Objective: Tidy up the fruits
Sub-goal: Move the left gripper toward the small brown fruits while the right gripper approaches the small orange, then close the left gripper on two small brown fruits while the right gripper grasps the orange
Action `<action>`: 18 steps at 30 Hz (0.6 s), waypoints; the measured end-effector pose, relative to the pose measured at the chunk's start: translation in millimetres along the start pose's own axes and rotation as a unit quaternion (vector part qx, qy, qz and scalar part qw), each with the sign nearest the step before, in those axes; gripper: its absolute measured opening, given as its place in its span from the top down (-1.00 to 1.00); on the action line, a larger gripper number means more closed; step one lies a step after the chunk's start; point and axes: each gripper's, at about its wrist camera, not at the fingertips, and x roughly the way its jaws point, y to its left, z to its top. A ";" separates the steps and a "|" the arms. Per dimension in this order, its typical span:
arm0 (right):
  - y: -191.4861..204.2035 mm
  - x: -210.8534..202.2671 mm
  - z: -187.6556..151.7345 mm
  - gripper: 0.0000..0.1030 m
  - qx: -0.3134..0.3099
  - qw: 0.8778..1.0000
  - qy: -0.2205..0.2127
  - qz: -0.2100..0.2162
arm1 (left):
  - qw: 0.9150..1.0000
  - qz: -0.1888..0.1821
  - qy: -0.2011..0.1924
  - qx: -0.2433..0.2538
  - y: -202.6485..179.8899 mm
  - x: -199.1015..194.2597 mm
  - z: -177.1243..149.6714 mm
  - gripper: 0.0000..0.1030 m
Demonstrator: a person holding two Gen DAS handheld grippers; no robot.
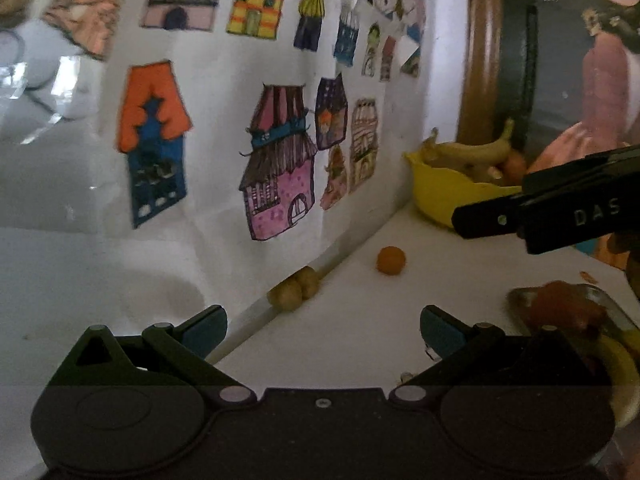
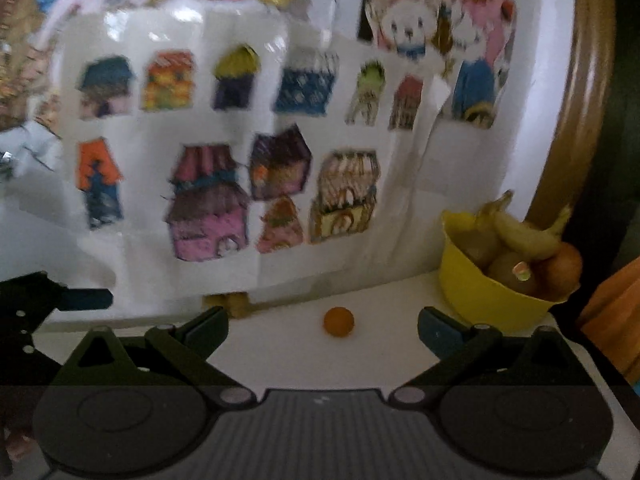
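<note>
- Fruit already fills the yellow plastic bowl (image 2: pixel 480 292) at the back right of the white tabletop (image 1: pixel 360 340): curved yellow-green bananas (image 2: pixel 524 236), a round orange fruit (image 2: pixel 566 266) and some brownish round ones lie in it, so part of the sorting looks done.
- Still loose on the table are a small round orange fruit (image 2: pixel 339 321), alone in the open near the wall, and a cluster of small tan-yellow round fruits (image 1: pixel 294 289) pressed against the foot of the white wall.
- That wall carries a paper sheet of coloured house drawings (image 1: pixel 276 160), which has no part in the job.
- The left gripper (image 1: pixel 323 330) hangs low over the table with its blue-padded fingers spread wide and nothing between them; the tan cluster lies just ahead of its left finger.
- The right gripper (image 2: pixel 323 330) is likewise spread apart and empty, with the small orange fruit lying ahead, roughly centred between its fingers, and the bowl just beyond its right finger.
- At the left gripper's lower right sits a clear glass dish (image 1: pixel 616 312) holding something red and something yellow; what these are is too blurred to tell.
- My judgement: the job is partly done, with at least the orange fruit and the tan cluster left to gather, and the right gripper best placed for the orange one.
</note>
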 end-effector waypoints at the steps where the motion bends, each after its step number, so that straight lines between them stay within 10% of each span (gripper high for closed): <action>1: -6.2 9.1 -0.7 -1.00 0.000 1.000 0.007 0.003 | 1.000 0.008 -0.001 0.001 -3.2 6.6 1.4 -0.99; 18: -68.5 108.9 -15.7 -0.74 0.056 0.994 0.068 0.066 | 0.991 0.118 0.025 0.051 -41.3 85.7 11.0 -0.84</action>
